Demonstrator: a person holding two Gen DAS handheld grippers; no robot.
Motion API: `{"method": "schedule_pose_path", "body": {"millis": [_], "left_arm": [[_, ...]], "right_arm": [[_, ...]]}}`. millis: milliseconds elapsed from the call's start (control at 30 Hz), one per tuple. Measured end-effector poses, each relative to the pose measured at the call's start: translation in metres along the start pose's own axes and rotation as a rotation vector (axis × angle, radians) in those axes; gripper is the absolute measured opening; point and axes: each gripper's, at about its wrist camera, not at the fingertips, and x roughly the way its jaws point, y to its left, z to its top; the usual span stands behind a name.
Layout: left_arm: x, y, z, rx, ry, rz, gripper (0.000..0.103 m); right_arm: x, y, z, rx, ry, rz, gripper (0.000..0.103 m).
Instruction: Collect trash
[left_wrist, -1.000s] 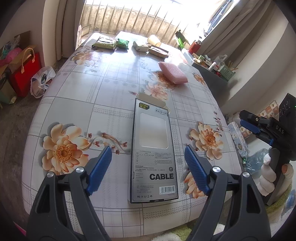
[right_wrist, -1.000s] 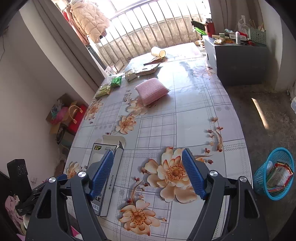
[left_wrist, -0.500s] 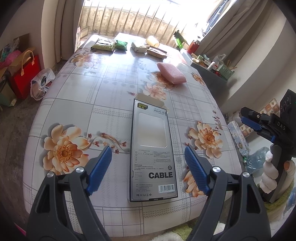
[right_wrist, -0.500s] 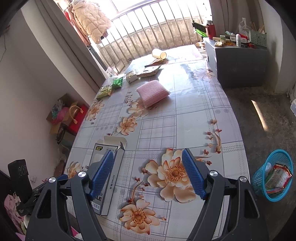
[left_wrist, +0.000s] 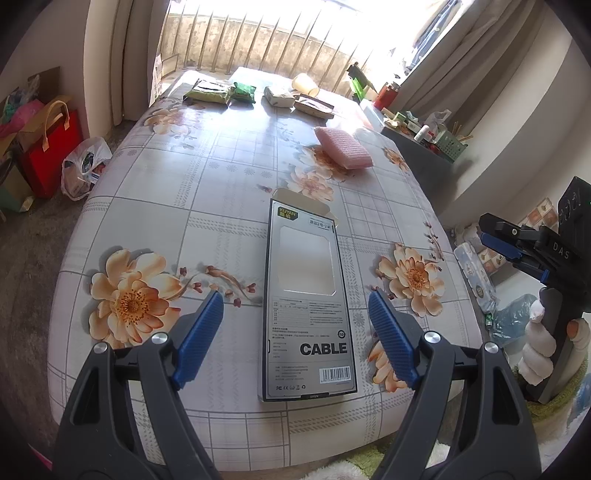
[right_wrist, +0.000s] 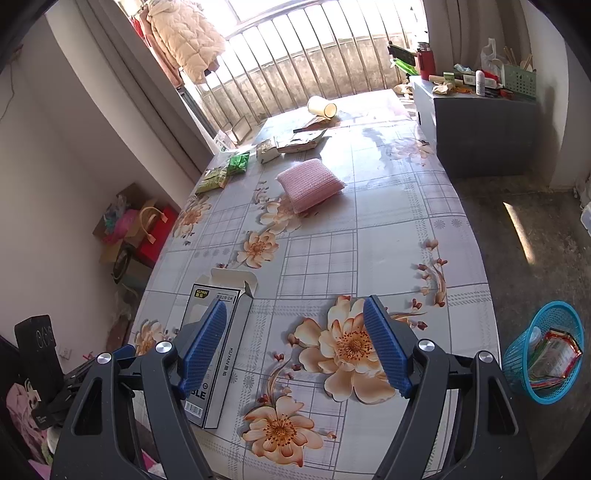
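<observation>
So the left tool (left_wrist: 295, 317) hangs over the near edge of the table (left_wrist: 155, 206), jaws spread wide with nothing in them. Right below the gap lies a grey cable box (left_wrist: 308, 295), flat on the flowery tablecloth, its top flap open at the far end and "CABLE" printed near the close end. The blue pads sit above it on either side, not touching it.

The right tool (right_wrist: 295, 343) is wide open too, empty, pointing down at a big peach flower print on the cloth. From its camera the same cable box (right_wrist: 218, 354) shows just to the left, partly behind the left pad. Off to the right, the left camera catches a gloved hand (left_wrist: 543, 347) gripping the right tool's handle.

Further up the table there's a pink sponge (right_wrist: 310, 182) on its own, well apart from the box. At the far end by the window sit a bunch of scraps: two green packets (left_wrist: 225, 92), a small white carton (left_wrist: 279, 96), a flat brown package (left_wrist: 314, 105) and a paper cup (right_wrist: 322, 107) tipped on its side.

On the floor to the right of the table stands a blue plastic basket (right_wrist: 524, 350) with some wrappers already in it. Red gift bag (left_wrist: 51, 147) and a white plastic bag (left_wrist: 83, 168) sit on the floor on the other side.
</observation>
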Motion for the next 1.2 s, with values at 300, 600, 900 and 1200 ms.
{"method": "schedule_pose_path", "body": {"millis": [300,600,900,1200], "left_arm": [[0.0,0.001,0.0,0.002,0.001,-0.002,0.077],[0.001,0.003,0.0,0.0,0.006,-0.007,0.077],[0.008,0.003,0.002,-0.014,0.036,-0.019,0.077],[0.0,-0.002,0.019,0.044,0.011,-0.072,0.078]], "right_arm": [[0.001,0.002,0.001,-0.004,0.003,0.005,0.074],[0.005,0.001,0.001,-0.001,0.013,0.005,0.074],[0.008,-0.007,0.005,0.033,0.039,0.03,0.075],[0.002,-0.006,0.049,-0.054,0.041,0.008,0.08]]}}
